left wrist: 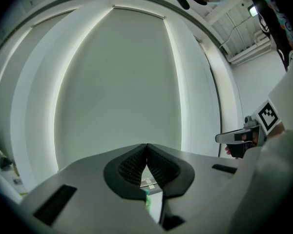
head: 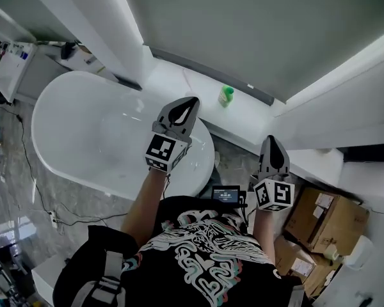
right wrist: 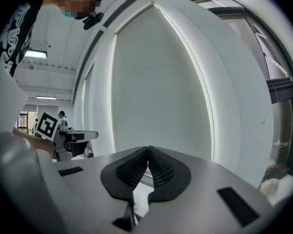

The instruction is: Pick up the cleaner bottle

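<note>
On the far ledge (head: 173, 75) behind the tub (head: 83, 120), the green bottle (head: 226, 95) stands upright, just beyond our left gripper (head: 191, 102). Both its jaws and those of our right gripper (head: 271, 141) are pressed together, empty. We should spread the left jaws first, then approach level and close squarely on the bottle's body.

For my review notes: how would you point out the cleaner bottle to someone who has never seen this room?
Start at the white oval bathtub. Beyond it runs a white ledge under the grey blind. The cleaner bottle stands there, the only green thing on that ledge.
</note>
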